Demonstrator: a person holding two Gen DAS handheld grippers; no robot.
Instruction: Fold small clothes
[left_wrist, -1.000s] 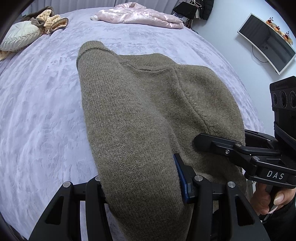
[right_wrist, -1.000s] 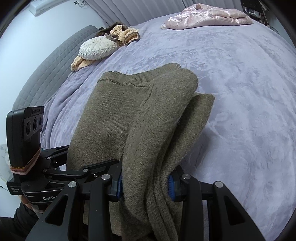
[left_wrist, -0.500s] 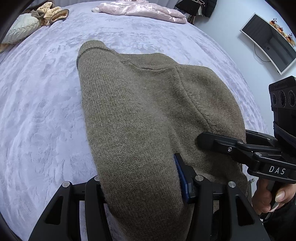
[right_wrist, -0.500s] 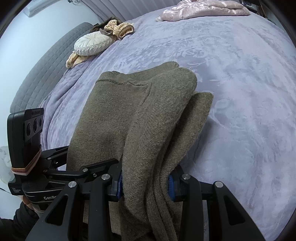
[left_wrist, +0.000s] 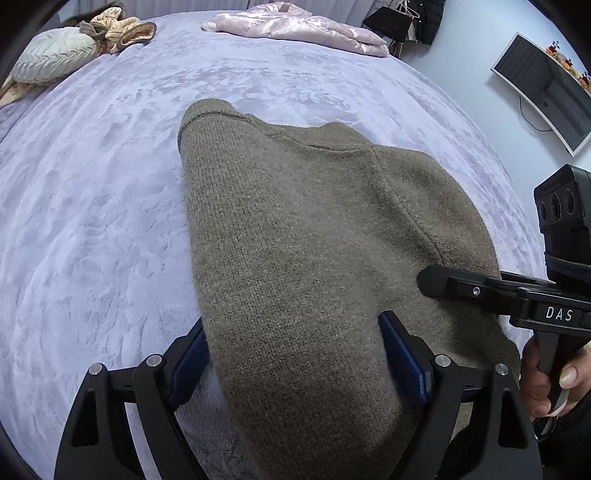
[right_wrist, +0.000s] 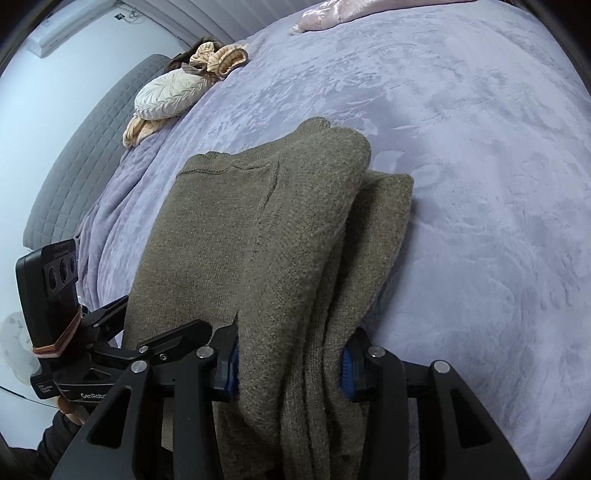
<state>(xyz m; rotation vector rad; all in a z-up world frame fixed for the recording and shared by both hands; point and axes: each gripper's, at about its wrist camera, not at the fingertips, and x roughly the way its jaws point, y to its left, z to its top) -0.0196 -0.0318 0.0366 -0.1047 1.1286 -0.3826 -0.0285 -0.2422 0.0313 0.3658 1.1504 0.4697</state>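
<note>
In the left wrist view, the olive knitted sweater (left_wrist: 314, 240) lies folded on the lilac bed (left_wrist: 92, 221), filling the centre down to 6 o'clock. Its near edge is cut off by the frame. The left gripper (left_wrist: 295, 354) has just been opening its jaws; they stand wide and released, with the fold between the blue pads (left_wrist: 402, 362). The right gripper (left_wrist: 517, 295) enters at 3 o'clock.

In the right wrist view, the sweater (right_wrist: 258, 229) shows stacked layers at its right side. The right gripper (right_wrist: 290, 363) jaws have just been opening, yet both pads are touching the layers; whether they press I cannot tell.
</note>
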